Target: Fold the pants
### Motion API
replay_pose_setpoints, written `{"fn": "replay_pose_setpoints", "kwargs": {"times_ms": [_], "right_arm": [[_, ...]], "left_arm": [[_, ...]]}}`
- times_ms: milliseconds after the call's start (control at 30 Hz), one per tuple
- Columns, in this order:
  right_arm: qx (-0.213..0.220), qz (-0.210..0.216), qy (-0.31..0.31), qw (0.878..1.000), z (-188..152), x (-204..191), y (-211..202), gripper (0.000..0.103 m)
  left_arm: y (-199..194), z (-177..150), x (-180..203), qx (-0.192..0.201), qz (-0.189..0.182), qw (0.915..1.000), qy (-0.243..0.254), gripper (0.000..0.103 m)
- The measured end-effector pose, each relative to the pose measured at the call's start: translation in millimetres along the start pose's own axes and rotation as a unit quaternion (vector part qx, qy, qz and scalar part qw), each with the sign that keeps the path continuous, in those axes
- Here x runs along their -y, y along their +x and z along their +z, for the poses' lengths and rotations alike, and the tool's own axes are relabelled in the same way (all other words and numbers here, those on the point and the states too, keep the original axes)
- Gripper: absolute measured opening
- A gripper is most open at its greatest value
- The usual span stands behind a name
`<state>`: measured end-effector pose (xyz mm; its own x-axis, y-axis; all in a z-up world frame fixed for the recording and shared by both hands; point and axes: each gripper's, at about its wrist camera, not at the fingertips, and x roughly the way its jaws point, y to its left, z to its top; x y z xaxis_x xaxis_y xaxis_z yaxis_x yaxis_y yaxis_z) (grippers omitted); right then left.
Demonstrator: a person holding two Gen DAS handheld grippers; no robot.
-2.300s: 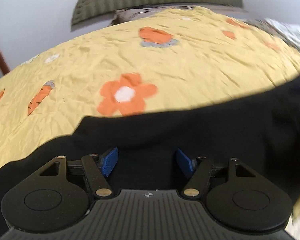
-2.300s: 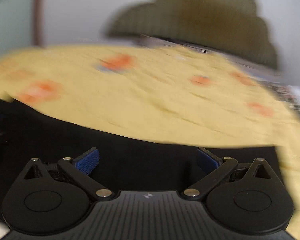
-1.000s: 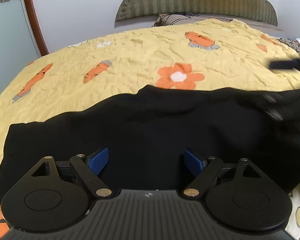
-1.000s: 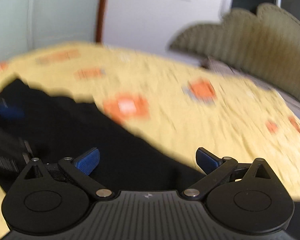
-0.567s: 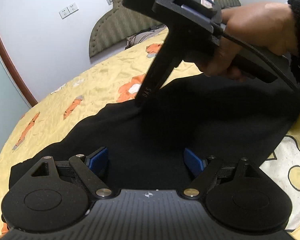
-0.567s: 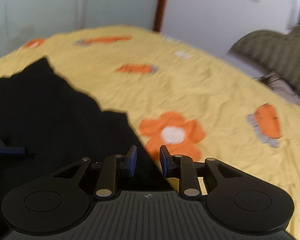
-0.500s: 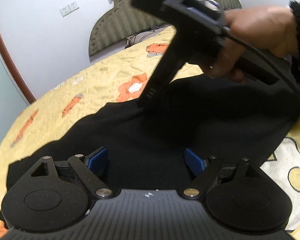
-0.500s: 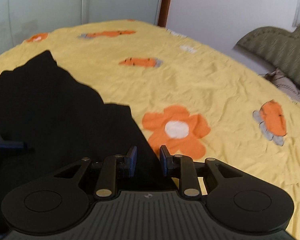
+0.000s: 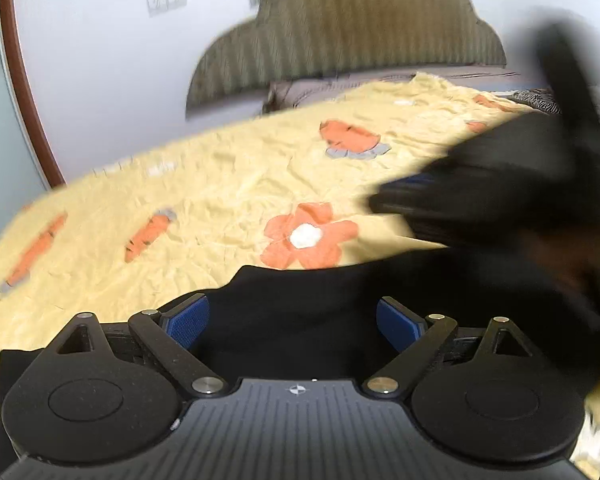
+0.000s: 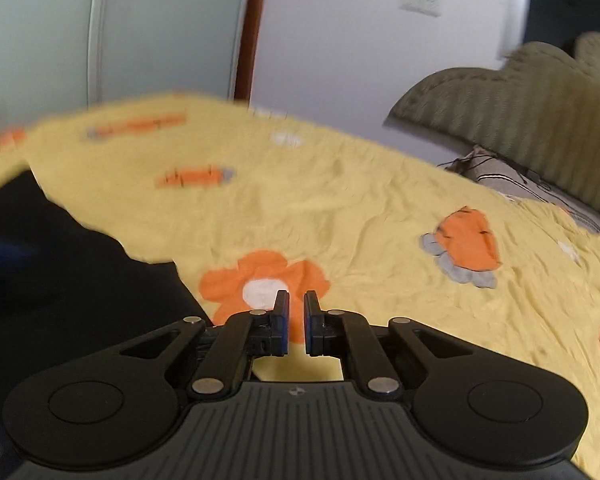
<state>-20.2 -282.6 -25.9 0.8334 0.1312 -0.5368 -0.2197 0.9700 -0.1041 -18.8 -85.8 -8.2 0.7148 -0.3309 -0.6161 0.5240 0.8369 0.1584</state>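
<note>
Black fabric pants [image 9: 320, 320] lie spread on the yellow flower-and-carrot bedspread [image 9: 220, 200].
Left gripper [image 9: 292, 322] hovers released over them; right gripper [image 10: 296, 322], nearly clenched on nothing, sits beside their edge, probably repositioning for the fold.

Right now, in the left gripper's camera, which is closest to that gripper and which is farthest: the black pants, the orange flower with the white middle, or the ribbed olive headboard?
1. Black pants: right under the left gripper.
2. Orange flower with the white middle: just past the pants, on the yellow bedspread.
3. Ribbed olive headboard: far end, against the wall.
</note>
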Motion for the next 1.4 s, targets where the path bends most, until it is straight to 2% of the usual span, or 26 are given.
{"fn": "replay_pose_setpoints", "kwargs": {"times_ms": [33,100,200,267,367,433,467,500,600,633,667,733,833,900,933,967,1000,1033,1067,1133,1167,1200,1233,1300,1400], "right_arm": [[-0.007,-0.007,-0.003,1.000,-6.3,2.5,-11.2,0.007],[-0.035,0.006,0.002,0.999,-20.0,9.0,-25.3,0.007],[-0.079,0.034,-0.004,0.996,-40.3,11.8,-30.9,0.007],[-0.107,0.031,-0.022,0.993,-50.0,10.6,-21.8,0.007],[-0.087,0.040,0.013,0.995,-46.0,21.4,-9.1,0.007],[-0.080,0.030,0.040,0.996,-42.0,30.8,2.0,0.007],[-0.085,0.025,0.052,0.995,-41.5,34.6,2.5,0.007],[-0.080,0.022,0.051,0.995,-39.5,34.5,-2.7,0.007],[-0.067,0.019,0.029,0.997,-43.8,28.7,-33.0,0.007],[-0.067,0.022,0.027,0.997,-48.7,29.0,-41.6,0.007],[-0.073,0.027,0.028,0.997,-53.8,30.8,-47.1,0.008],[-0.093,0.023,0.032,0.995,-65.3,35.2,-46.1,0.008],[-0.080,0.024,0.074,0.994,-74.5,49.7,-41.2,0.008],[-0.073,-0.029,0.097,0.992,-75.0,56.5,-48.1,0.009],[-0.071,-0.061,0.097,0.991,-76.6,58.0,-52.8,0.013],[-0.074,-0.086,0.108,0.988,-80.9,62.9,-59.9,0.028],[-0.074,-0.098,0.125,0.984,-86.3,68.9,-67.5,0.055],[-0.069,-0.110,0.145,0.981,-93.7,75.4,-77.4,0.074],[-0.062,-0.123,0.156,0.978,-101.6,81.5,-86.3,0.099],[-0.078,-0.151,0.144,0.975,-118.0,87.1,-98.4,0.103],[-0.104,-0.175,0.126,0.971,-129.7,90.0,-101.1,0.103],[-0.091,-0.175,0.130,0.972,-140.9,96.1,-111.5,0.103],[-0.090,-0.169,0.164,0.968,-151.3,107.7,-123.5,0.103],[-0.077,-0.196,0.235,0.949,-167.9,127.9,-149.0,0.103],[-0.061,-0.307,0.306,0.899,-183.8,143.3,-182.6,0.103]], "left_arm": [[9.1,6.3,-5.2,-0.016,-0.016,0.9997,-0.009,0.092],[30.2,15.6,-10.6,-0.041,-0.035,0.9984,-0.020,0.089],[62.2,19.2,-2.4,-0.073,-0.019,0.9972,0.001,0.079],[80.6,17.5,6.4,-0.074,-0.006,0.9971,0.015,0.084],[93.4,20.7,1.7,-0.048,0.036,0.9982,0.011,0.087],[100.7,27.6,-5.6,-0.059,0.052,0.9969,-0.005,0.083],[96.1,30.5,-9.5,-0.062,0.052,0.9966,-0.018,0.077],[82.7,32.8,-10.9,-0.060,0.043,0.9969,-0.028,0.076],[52.7,26.4,-5.6,-0.049,0.019,0.9984,-0.023,0.082],[45.4,22.2,-1.3,-0.047,0.008,0.9986,-0.021,0.087],[41.2,18.0,4.3,-0.046,-0.004,0.9987,-0.018,0.092],[43.1,10.3,19.4,-0.053,-0.017,0.9984,-0.011,0.093],[58.5,3.5,42.1,-0.080,0.008,0.9968,-0.001,0.087],[46.8,4.5,50.8,-0.064,-0.004,0.9978,-0.016,0.090],[39.3,5.5,55.9,-0.056,-0.024,0.9980,-0.019,0.091],[34.1,5.7,60.8,-0.050,-0.035,0.9979,-0.022,0.093],[29.6,4.7,66.6,-0.046,-0.038,0.9979,-0.026,0.095],[27.9,2.9,72.8,-0.043,-0.041,0.9979,-0.025,0.097],[28.6,-0.2,79.8,-0.044,-0.046,0.9979,-0.015,0.098],[37.1,-10.1,93.9,-0.073,-0.047,0.9962,0.005,0.096],[34.9,-16.1,97.2,-0.064,-0.045,0.9970,-0.003,0.098],[29.5,-21.0,98.5,-0.055,-0.043,0.9975,-0.011,0.098],[25.7,-22.9,101.3,-0.059,-0.049,0.9970,-0.008,0.097],[15.8,-21.3,105.3,-0.051,-0.062,0.9968,-0.004,0.096],[4.5,-14.7,109.0,-0.016,-0.050,0.9986,-0.010,0.099]]}}
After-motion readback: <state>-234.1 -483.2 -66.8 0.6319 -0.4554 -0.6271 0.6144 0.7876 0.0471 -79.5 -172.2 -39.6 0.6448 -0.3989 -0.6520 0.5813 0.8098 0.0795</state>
